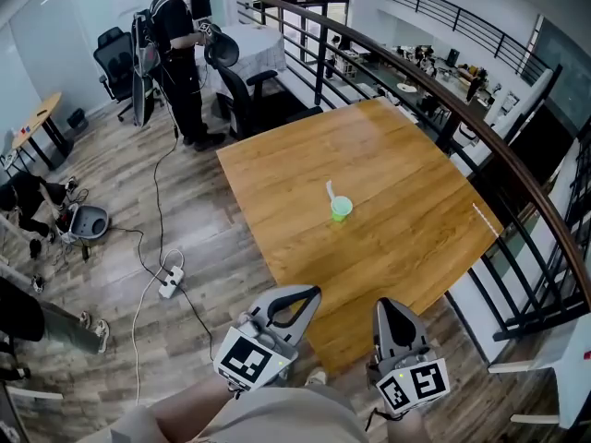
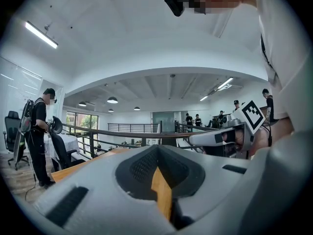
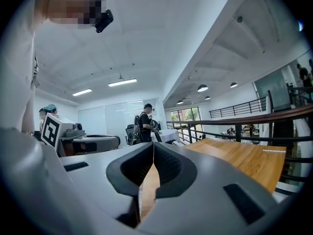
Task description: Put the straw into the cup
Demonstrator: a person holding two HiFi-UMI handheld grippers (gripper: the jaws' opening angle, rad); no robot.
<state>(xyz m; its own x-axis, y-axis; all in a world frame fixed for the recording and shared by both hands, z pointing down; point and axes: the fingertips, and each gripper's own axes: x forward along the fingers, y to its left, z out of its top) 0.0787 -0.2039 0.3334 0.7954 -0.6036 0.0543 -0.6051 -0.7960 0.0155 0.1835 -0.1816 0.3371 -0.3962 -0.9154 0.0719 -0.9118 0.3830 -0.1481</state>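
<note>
A person stands at the near edge of a wooden tabletop (image 1: 397, 155) with a gripper in each hand, both held level and short of the task's things. The left gripper (image 1: 307, 295) has its jaws pressed together with nothing between them. The right gripper (image 1: 387, 306) is likewise closed tight and empty, and only the wood shows through the gap behind its pads.

The green cup (image 1: 343, 209) sits near the middle of the tabletop, well apart from both grippers. It lies at about 1 o'clock from the left gripper and 11 o'clock from the right. A white straw (image 1: 330, 190) stands in the cup and leans out over its rim toward 11 o'clock. A thin white item (image 1: 485, 220), too small to identify, lies near the tabletop's edge at 3 o'clock from the cup.

A dark railing (image 1: 462, 109) curves past the tabletop's far side. At 10 o'clock from the cup, a second person (image 1: 180, 53) in dark clothes stands on the wooden floor beside an office chair (image 1: 235, 77). A white power strip (image 1: 171, 282) and its cable lie on the floor at 8 o'clock.
</note>
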